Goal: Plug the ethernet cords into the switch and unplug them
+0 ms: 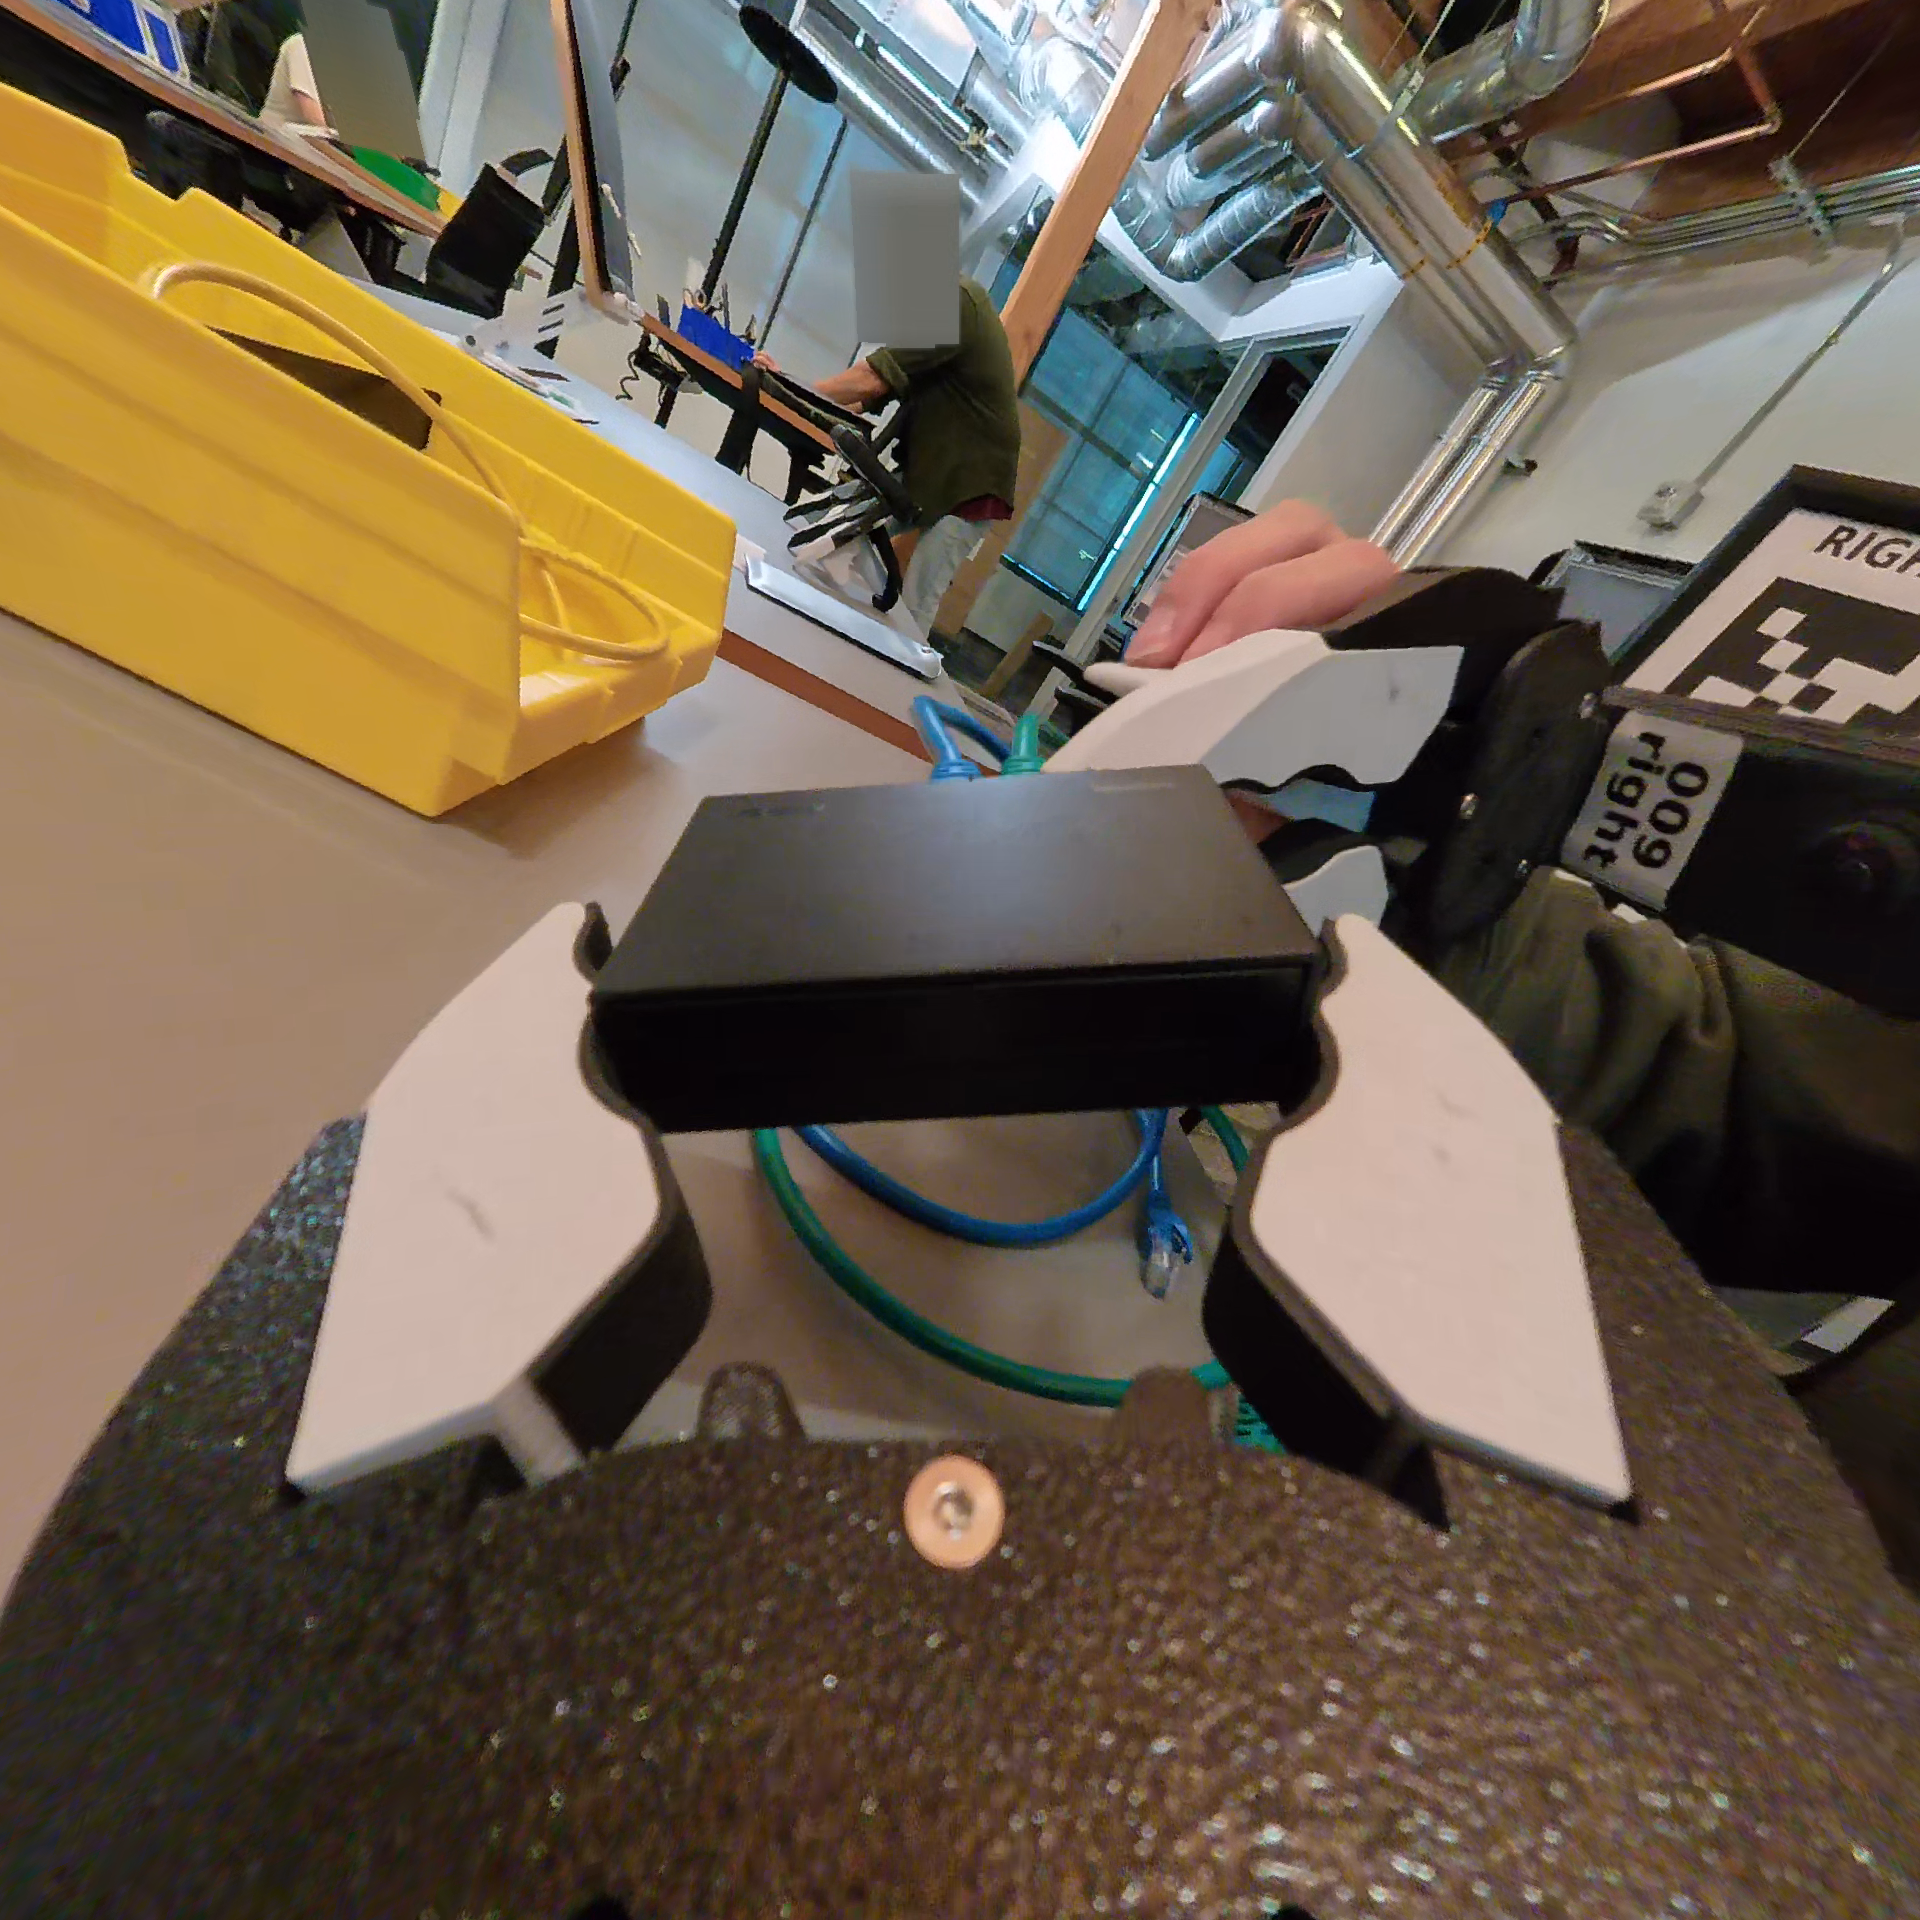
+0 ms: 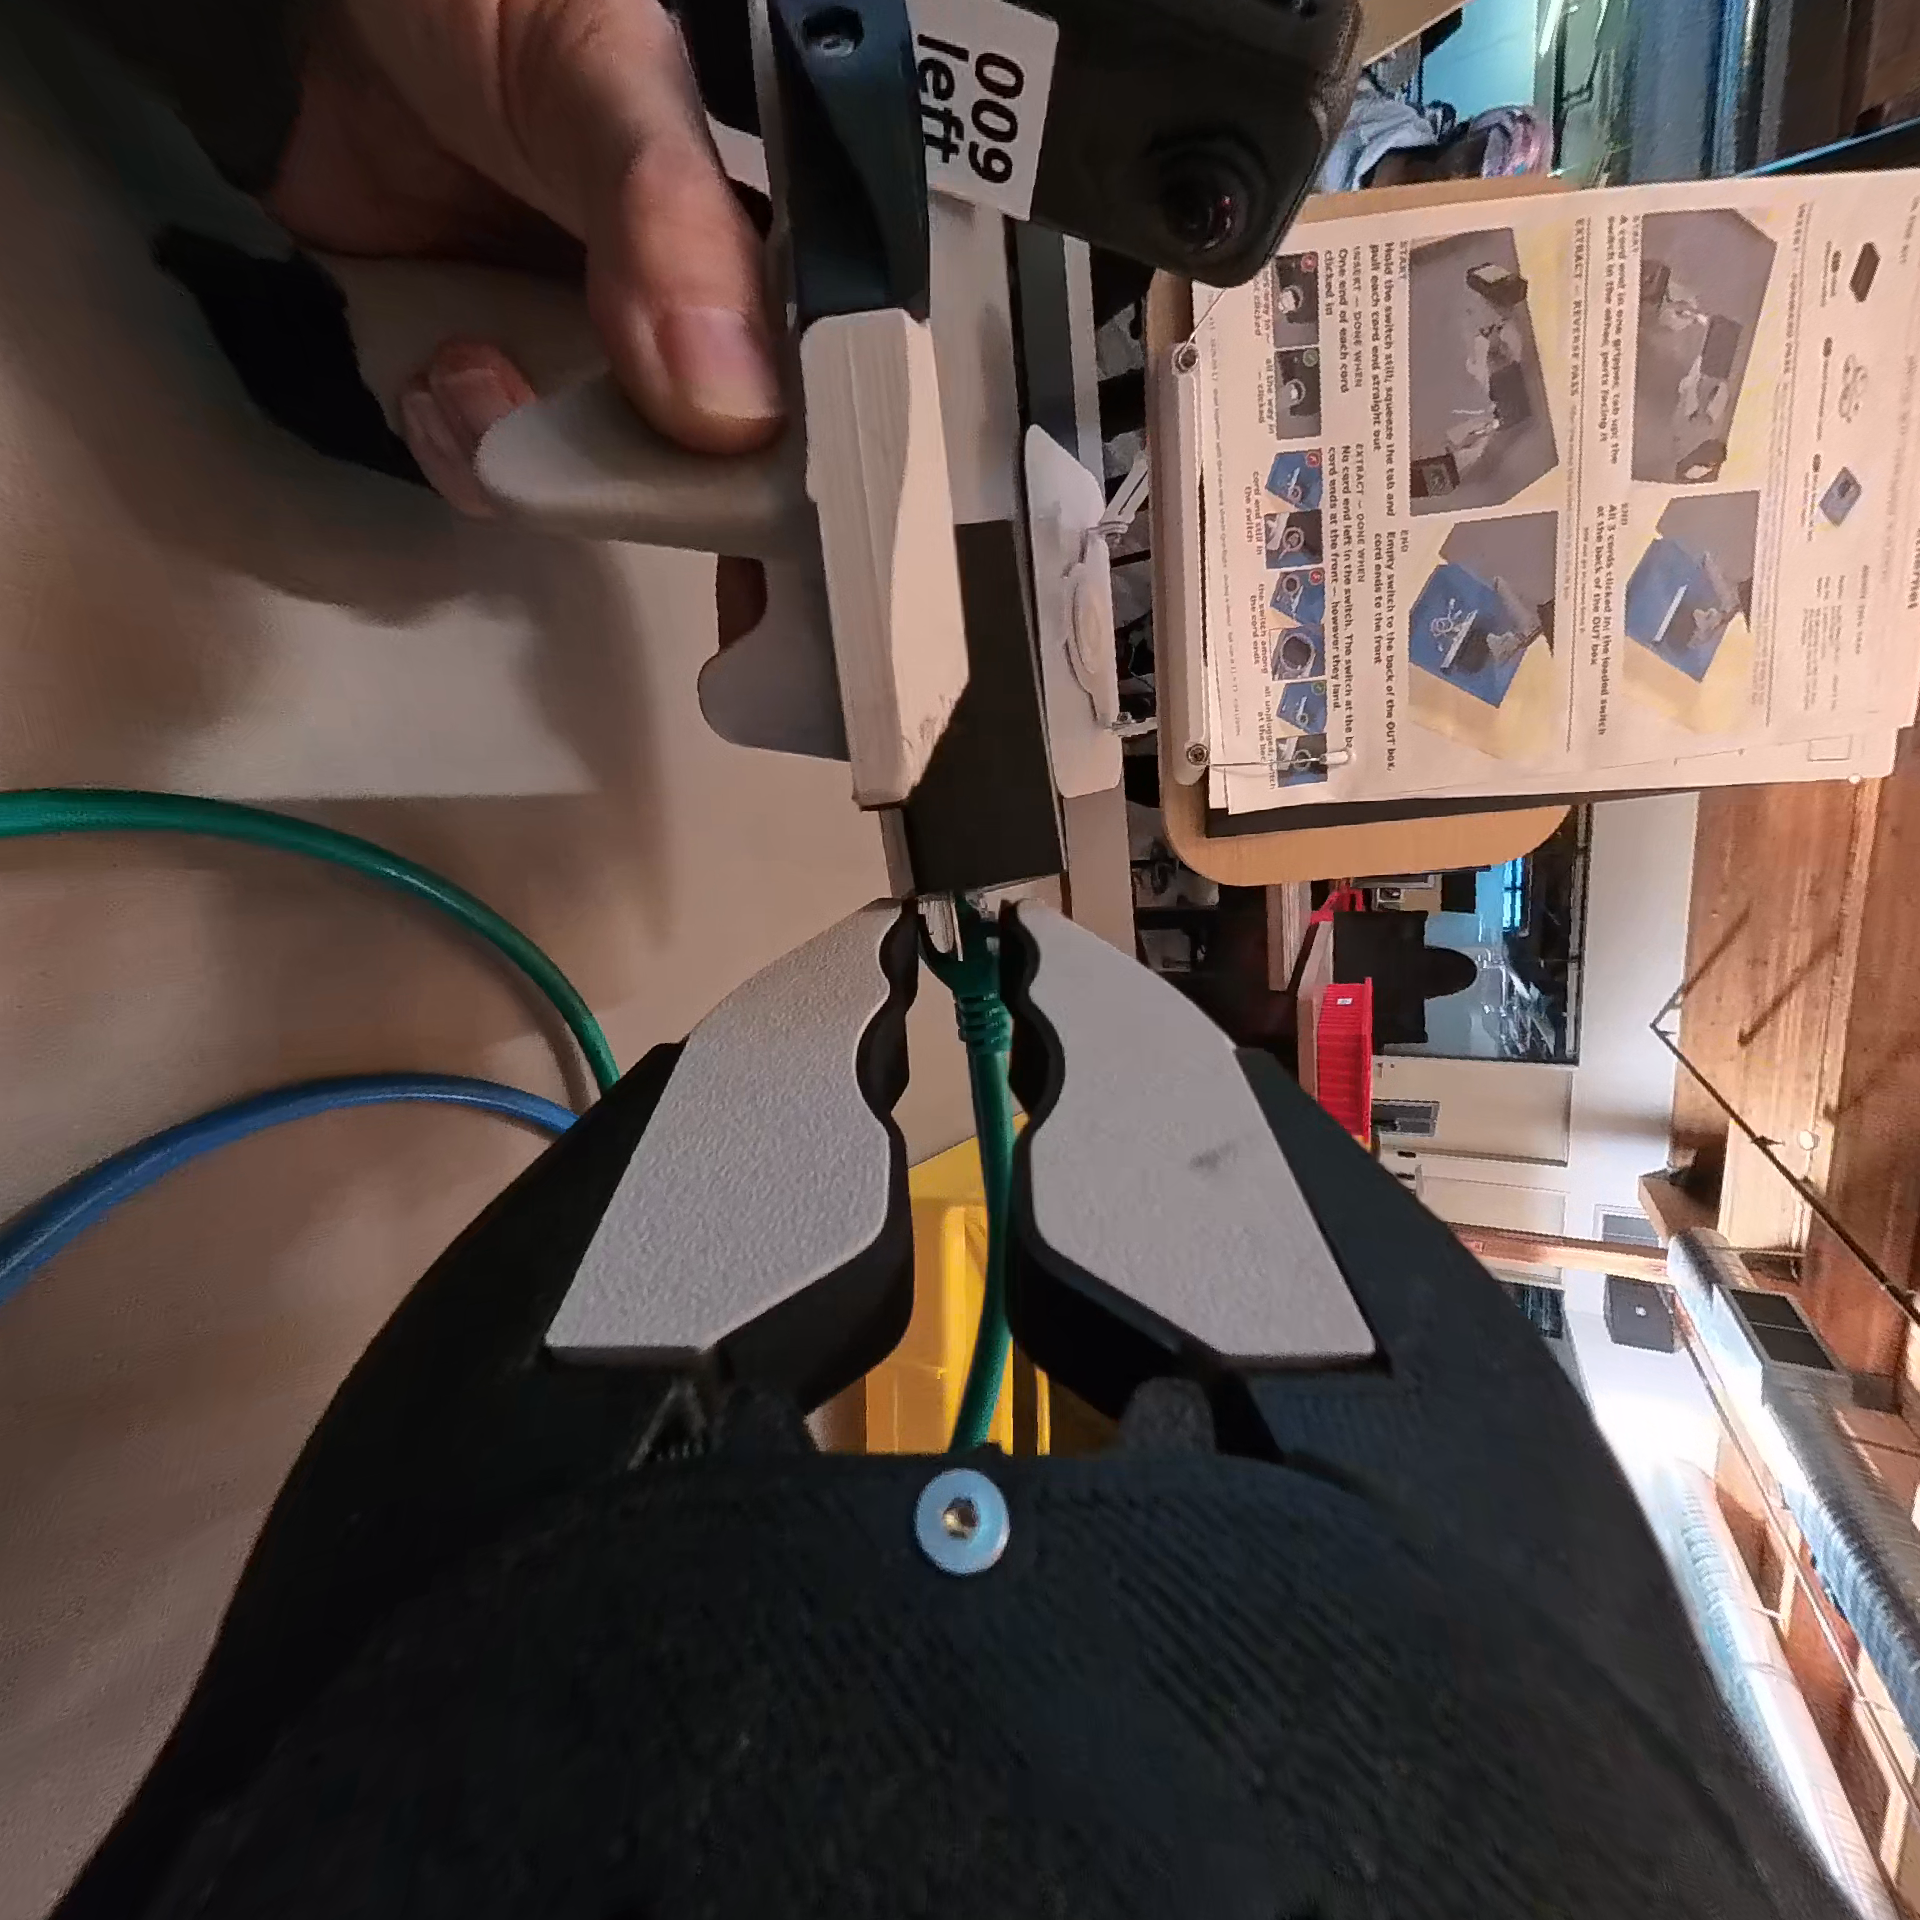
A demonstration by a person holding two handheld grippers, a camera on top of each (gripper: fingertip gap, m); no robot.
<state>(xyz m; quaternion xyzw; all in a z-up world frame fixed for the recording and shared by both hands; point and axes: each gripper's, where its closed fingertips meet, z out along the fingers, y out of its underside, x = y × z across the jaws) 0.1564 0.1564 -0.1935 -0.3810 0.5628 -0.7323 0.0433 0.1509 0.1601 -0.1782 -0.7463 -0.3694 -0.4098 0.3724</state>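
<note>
My left gripper (image 1: 958, 997) is shut on the black switch (image 1: 935, 894) and holds it by its two sides, a little above the table. A blue cord (image 1: 987, 1216) and a green cord (image 1: 935, 1340) loop under it; one blue plug end (image 1: 1164, 1247) lies loose. Blue (image 1: 945, 764) and green (image 1: 1023, 743) boots stand at the switch's far edge. In the right wrist view my right gripper (image 2: 961, 920) is shut on the green cord's plug (image 2: 977, 997), right at the port side of the switch (image 2: 987, 810). The right gripper also shows in the left wrist view (image 1: 1236, 805).
A yellow bin (image 1: 312, 540) with a beige cord (image 1: 468, 447) in it stands on the grey table (image 1: 208, 935) at the left. A clipboard with instruction sheets (image 2: 1558, 499) stands behind the switch. A person sits at a far desk (image 1: 945, 416).
</note>
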